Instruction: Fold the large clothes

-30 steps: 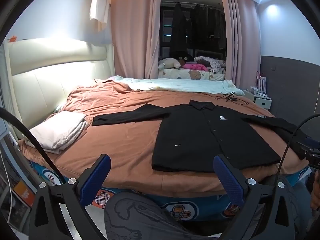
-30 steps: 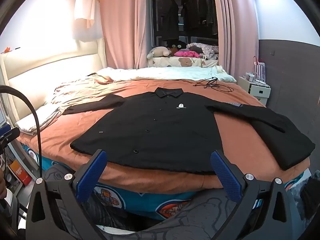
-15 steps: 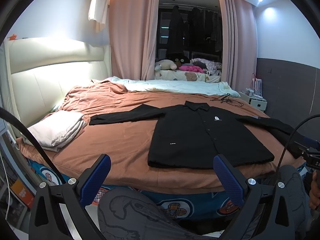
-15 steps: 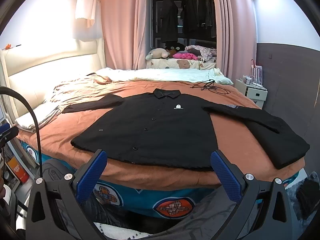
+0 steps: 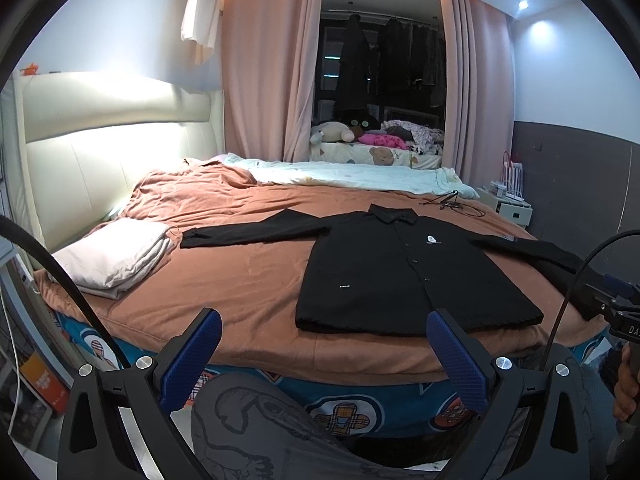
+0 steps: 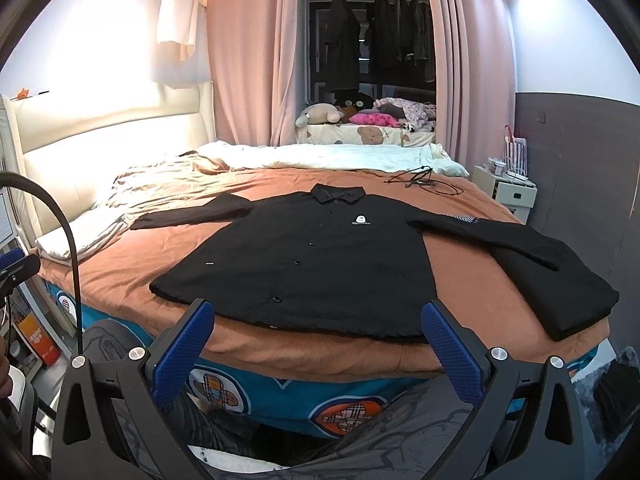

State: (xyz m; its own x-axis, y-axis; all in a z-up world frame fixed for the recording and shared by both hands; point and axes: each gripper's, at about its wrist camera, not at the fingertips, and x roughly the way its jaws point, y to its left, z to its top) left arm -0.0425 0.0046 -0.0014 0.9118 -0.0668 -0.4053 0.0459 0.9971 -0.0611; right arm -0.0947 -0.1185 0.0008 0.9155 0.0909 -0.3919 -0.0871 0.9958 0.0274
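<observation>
A: Where is the light coming from?

B: A warm strip above the pink curtains point(image 5: 264, 68) and ceiling spots at upper right are lighting the room; the cream headboard point(image 6: 100, 148) is glaring white in the right wrist view.

A: And sharpness?

B: Both views are staying crisp. Fisheye bending is curving the walls, and black corners are ringing each frame. The window point(image 5: 384, 52) is reading dark.

- Black shirt point(image 6: 304, 264): matt woven cloth, glossy buttons.
- Brown bedspread point(image 5: 248, 280): soft, faintly creased cloth.
- Headboard point(image 5: 100, 152): smooth, glossy padding.
- Gripper pads point(image 6: 182, 350): blue, rough-textured.
</observation>
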